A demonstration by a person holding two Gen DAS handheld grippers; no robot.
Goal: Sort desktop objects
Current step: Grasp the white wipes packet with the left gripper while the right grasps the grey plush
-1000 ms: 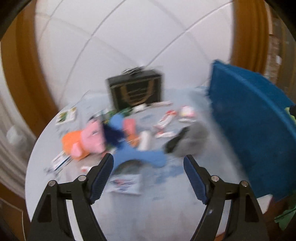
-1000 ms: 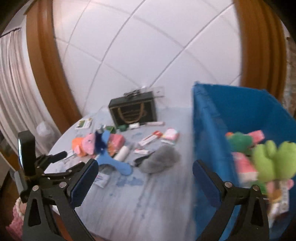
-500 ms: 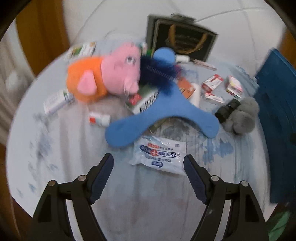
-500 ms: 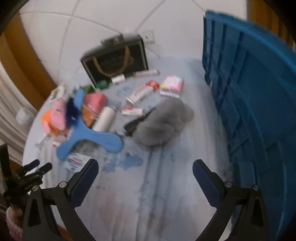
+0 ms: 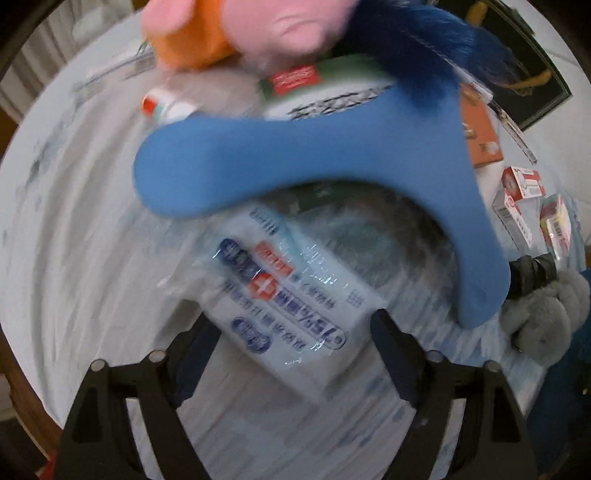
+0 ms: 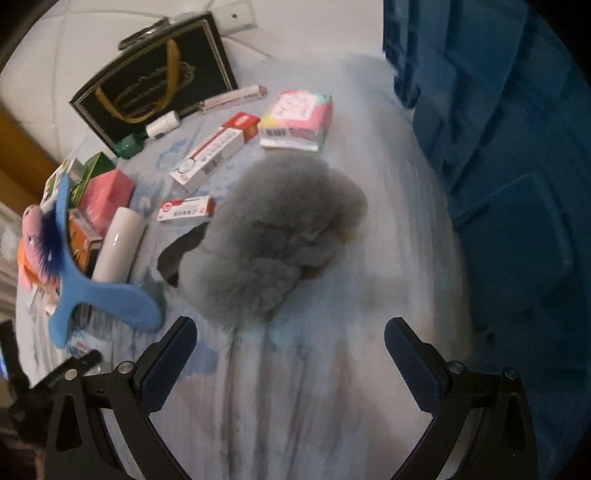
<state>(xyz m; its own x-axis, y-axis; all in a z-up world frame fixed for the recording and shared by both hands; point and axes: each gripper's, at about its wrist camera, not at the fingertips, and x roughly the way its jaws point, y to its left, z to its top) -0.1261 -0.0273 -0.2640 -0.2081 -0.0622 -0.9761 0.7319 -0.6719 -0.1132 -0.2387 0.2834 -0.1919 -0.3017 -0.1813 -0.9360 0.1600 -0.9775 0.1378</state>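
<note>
My left gripper is open, its fingers either side of the near end of a white wipes packet with blue and red print. A blue boomerang-shaped toy lies just beyond it, with a pink and orange plush pig behind. My right gripper is open and empty, just short of a grey fluffy plush on the table. The blue bin stands at the right.
A black gift bag stands at the back. Small boxes, a tissue pack, a white bottle and a pink box lie around the plush. The left gripper's body shows at the lower left.
Both grippers have dropped closer to the table. The left has closed in on the wipes packet; the right has closed in on the grey plush. Both stay open.
</note>
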